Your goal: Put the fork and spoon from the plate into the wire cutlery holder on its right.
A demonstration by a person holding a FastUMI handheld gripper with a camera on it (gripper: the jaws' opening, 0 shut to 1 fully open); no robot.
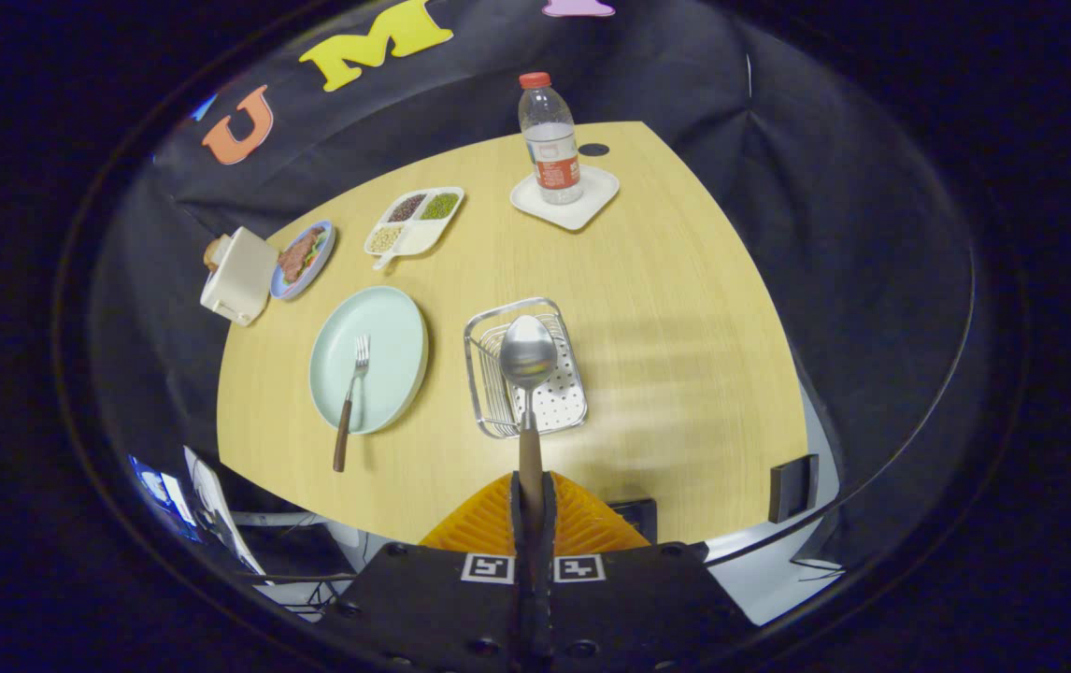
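The gripper (532, 500) is clamped on the spoon (528, 374), both orange fingers (582, 523) pressed to its wooden handle. The spoon's bowl is held above the holder (489, 322), over its perforated floor. The fork (349, 402) lies on the plate (395, 322), handle overhanging the rim. The plate sits just left of the holder on the table (676, 318).

1 spoon (528, 353) | 1 fork (351, 397) | 1 wire cutlery holder (524, 379) | 3 plates (369, 359) | 1 bottle (550, 138)
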